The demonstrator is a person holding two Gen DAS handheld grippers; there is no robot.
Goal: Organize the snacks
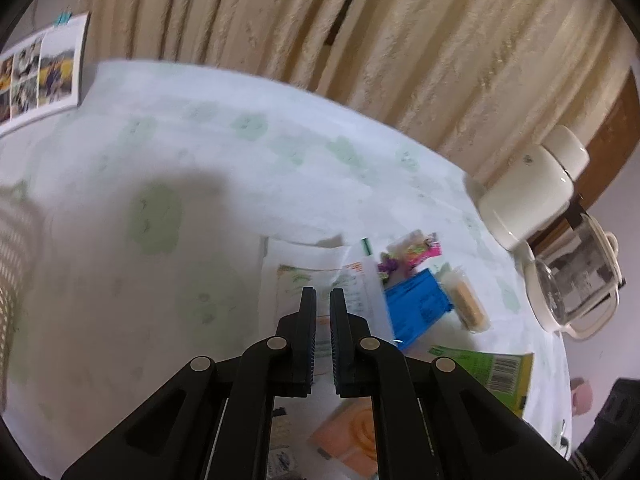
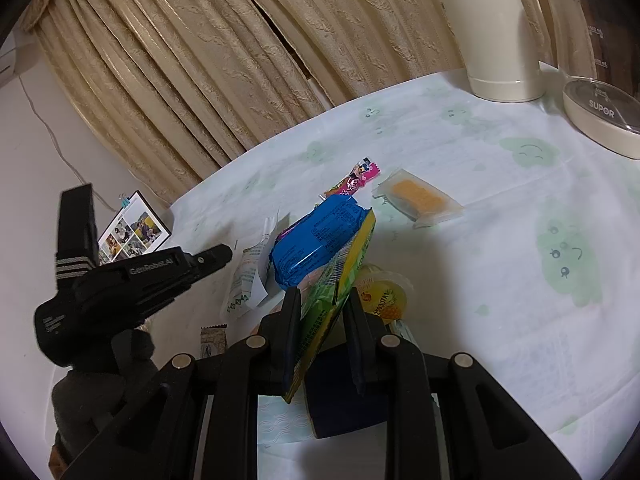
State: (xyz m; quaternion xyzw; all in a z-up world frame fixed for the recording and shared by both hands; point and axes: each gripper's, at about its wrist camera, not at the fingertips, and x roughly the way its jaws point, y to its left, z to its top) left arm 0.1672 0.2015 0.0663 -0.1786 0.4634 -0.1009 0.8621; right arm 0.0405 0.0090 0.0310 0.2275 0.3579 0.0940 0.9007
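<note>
Gripping the green-yellow snack bag [image 2: 340, 280] by one edge, the right gripper [image 2: 324, 336] holds it above the blue packet [image 2: 316, 240]; a thin pinch could slip. Left gripper [image 1: 323, 340] fingers narrow, empty.

Home: curtains [image 2: 208, 60], kettle [image 2: 496, 32], tablecloth [image 2: 500, 240].

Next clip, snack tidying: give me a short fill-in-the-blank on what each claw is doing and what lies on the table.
1. The right claw grips a green and yellow ____.
2. The left claw holds ____ between its nearly closed fingers.
3. The wrapped snack lying against the green and yellow packet is ____ in colour.
4. The cream jug stands near the ____ at the table's far edge.

Missing words: packet; nothing; blue; curtain
</note>
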